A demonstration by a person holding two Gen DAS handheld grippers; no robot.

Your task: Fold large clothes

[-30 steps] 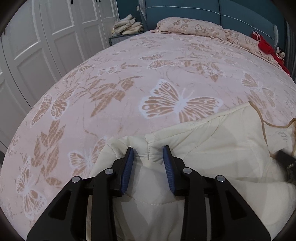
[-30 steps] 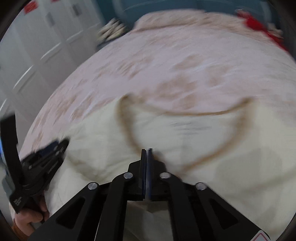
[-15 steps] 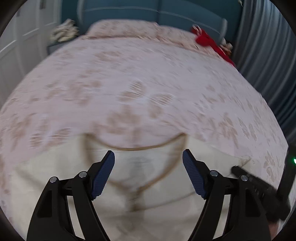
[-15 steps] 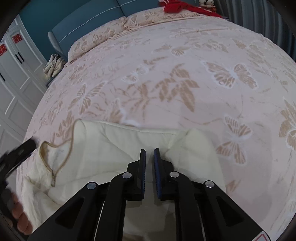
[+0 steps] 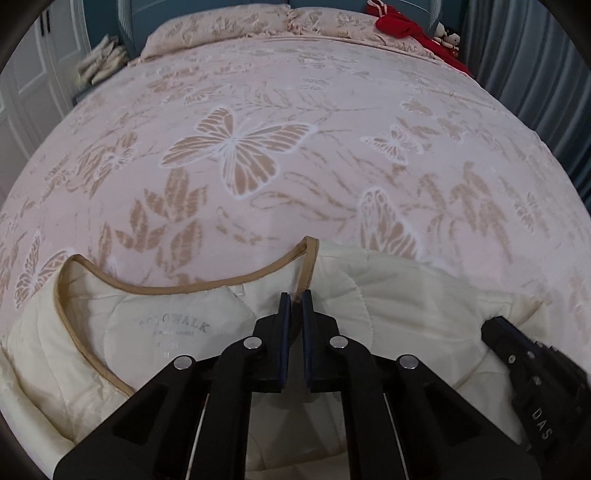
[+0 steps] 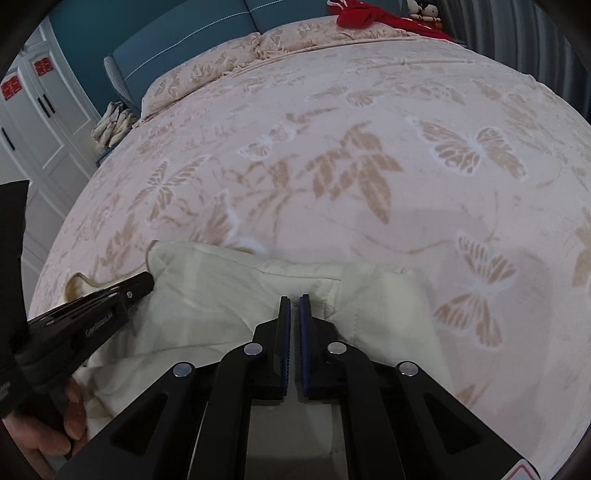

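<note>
Left wrist view: cream jacket point(image 5: 369, 295) lies on the bed point(image 5: 258, 166), at its near edge, lining up, tan-piped neckline point(image 5: 184, 286) open toward the far side. Printed size label point(image 5: 170, 330) left of centre. Left claw point(image 5: 294, 301) is narrowed to a slit right at the zip edge where the piping turns; cloth appears pinched between the pads, though the contact itself is partly hidden. Right claw point(image 5: 517, 343) comes in at the near right, tip on the jacket's right part.

Right wrist view: right claw point(image 6: 294, 306) also narrow, pads set on a seam near the shoulder, apparently nipping a fold of jacket point(image 6: 240, 288). Left claw point(image 6: 144, 282) at left, tip at the collar. A hand point(image 6: 55, 424) holds it, near left corner.

Step, as I judge it: both claws gripping the upper edge, jacket not yet folded. Next move calls for lifting both points evenly and carrying them across, keeping the cloth taut so the padded layers do not bunch.

Far off: pillows point(image 5: 221, 26), red cloth point(image 5: 406, 26), wardrobe point(image 6: 37, 110).
</note>
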